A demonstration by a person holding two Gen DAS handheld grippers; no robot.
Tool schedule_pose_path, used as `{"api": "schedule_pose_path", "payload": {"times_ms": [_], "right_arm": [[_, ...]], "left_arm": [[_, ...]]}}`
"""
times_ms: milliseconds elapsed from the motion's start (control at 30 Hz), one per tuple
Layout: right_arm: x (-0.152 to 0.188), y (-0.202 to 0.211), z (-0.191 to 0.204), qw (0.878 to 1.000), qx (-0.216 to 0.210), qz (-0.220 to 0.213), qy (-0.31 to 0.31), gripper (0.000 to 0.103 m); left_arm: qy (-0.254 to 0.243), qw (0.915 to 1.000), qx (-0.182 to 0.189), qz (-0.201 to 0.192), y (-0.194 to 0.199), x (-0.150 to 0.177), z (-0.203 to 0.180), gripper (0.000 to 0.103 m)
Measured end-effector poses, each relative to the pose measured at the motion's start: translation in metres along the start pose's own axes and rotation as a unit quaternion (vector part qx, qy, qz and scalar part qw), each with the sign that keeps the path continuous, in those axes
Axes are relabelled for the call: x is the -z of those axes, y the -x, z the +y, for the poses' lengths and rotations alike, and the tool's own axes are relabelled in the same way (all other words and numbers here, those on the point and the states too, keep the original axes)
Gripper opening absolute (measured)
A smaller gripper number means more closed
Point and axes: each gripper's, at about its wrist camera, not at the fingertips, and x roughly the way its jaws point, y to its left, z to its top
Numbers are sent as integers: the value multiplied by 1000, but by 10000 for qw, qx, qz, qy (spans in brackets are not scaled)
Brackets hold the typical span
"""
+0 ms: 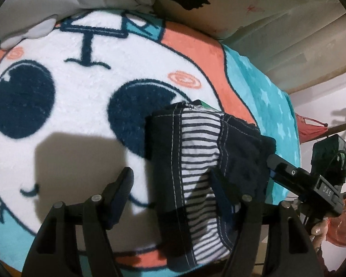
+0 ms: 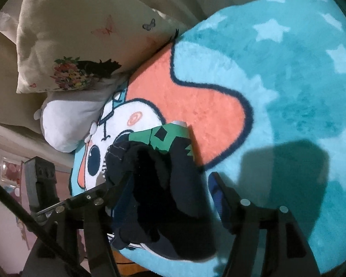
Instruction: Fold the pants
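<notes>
Pants (image 1: 196, 175): one navy pair, striped lining showing, bunched on cartoon-face blanket (image 1: 80, 73), 5 o'clock.
Left gripper (image 1: 170, 184): jaws spread, empty.
Right gripper (image 2: 170, 184): jaws spread, straddling the pants.
Pillows: two, butterfly-print pillow (image 2: 76, 34) and grey pillow (image 2: 69, 120), 10 o'clock.

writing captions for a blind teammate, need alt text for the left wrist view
Small dark navy pants with a striped lining lie partly folded on a fleece cartoon-face blanket. The left hand-held gripper sits open in the foreground, one finger over the pants. The right hand-held gripper reaches in from the right to the pants' edge.
</notes>
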Motion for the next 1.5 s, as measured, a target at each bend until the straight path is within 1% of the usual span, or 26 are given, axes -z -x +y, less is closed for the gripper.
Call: {"api": "schedule_pose_path", "payload": {"times_ms": [133,200,267,300,533,633,700,733,767,800,833,867,900,933,1100,1300,1433,1500], "right_arm": [[-8,-13,-2,9999,-121,115,14,72],[-12,-18,-2,9995,-276,150,-42,72],[-14,-23,0,9988,-428,202,-112,77],[-15,-25,0,9986,-458,220,-136,77],[-17,-34,6,9986,-416,312,2,77],[-17,-35,7,9988,-392,299,38,77],[-17,-36,8,9989,-357,290,80,76],[-17,-36,8,9990,-312,292,95,72],[-17,-37,9,9992,-228,299,120,60],[-17,-37,10,9994,-93,305,143,55],[-17,-37,10,9994,-54,297,146,47],[-16,-36,9,9994,-96,316,123,43],[-15,-35,10,9994,-101,304,125,42],[-15,-33,12,9994,-76,281,175,40],[-15,-23,31,9988,7,135,479,37],[-31,-17,57,9974,-151,-14,701,37],[-47,-26,71,9964,-118,-9,842,37],[-54,-32,77,9957,-57,-30,927,37]], "left_arm": [[-34,10000,16,11,-5,-6,-4,71],[0,10000,66,8,-5,-7,-4,71],[51,9999,129,13,-5,-5,-4,71],[84,9998,160,7,-5,-5,-3,71],[405,9964,738,-49,-2,0,4,72],[202,9967,783,15,-7,-1,-7,72],[26,9973,734,62,-12,-1,-17,72],[-45,9978,661,81,-14,-1,-21,70],[-75,9983,572,103,-16,-2,-23,64],[-96,9982,567,143,-16,-3,-26,39],[-102,9977,627,239,-17,-4,-28,33],[-131,9979,600,223,-14,-4,-29,32],[-200,9981,560,179,-11,-3,-31,27],[-277,9982,514,148,-7,-3,-34,24],[-350,9983,455,-44,13,-6,-38,24],[-232,9981,501,-263,33,-25,-27,24],[-358,9983,256,-391,38,-41,-25,24],[-354,9983,198,-408,37,-48,-22,24]]}}
